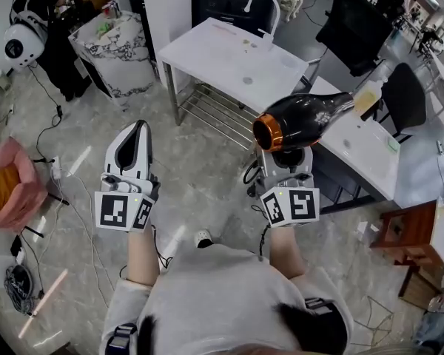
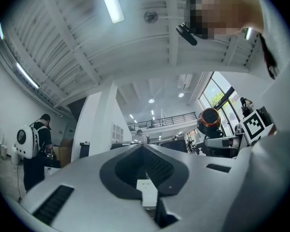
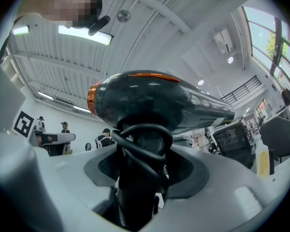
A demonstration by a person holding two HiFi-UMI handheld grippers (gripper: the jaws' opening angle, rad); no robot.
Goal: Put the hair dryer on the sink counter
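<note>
The black hair dryer with an orange ring round its end lies sideways above my right gripper. That gripper points upward and is shut on the dryer's handle. In the right gripper view the dryer fills the middle, its cord looped round the handle between the jaws of the right gripper. My left gripper also points up, shut with nothing in it. The left gripper view shows the left gripper and the dryer off to the right. The white sink counter with a curved faucet stands ahead.
A second white table with a bottle stands at the right, with a black chair behind it. A marble-patterned cabinet is at the back left. Cables trail on the floor, and a wooden stool is at the right.
</note>
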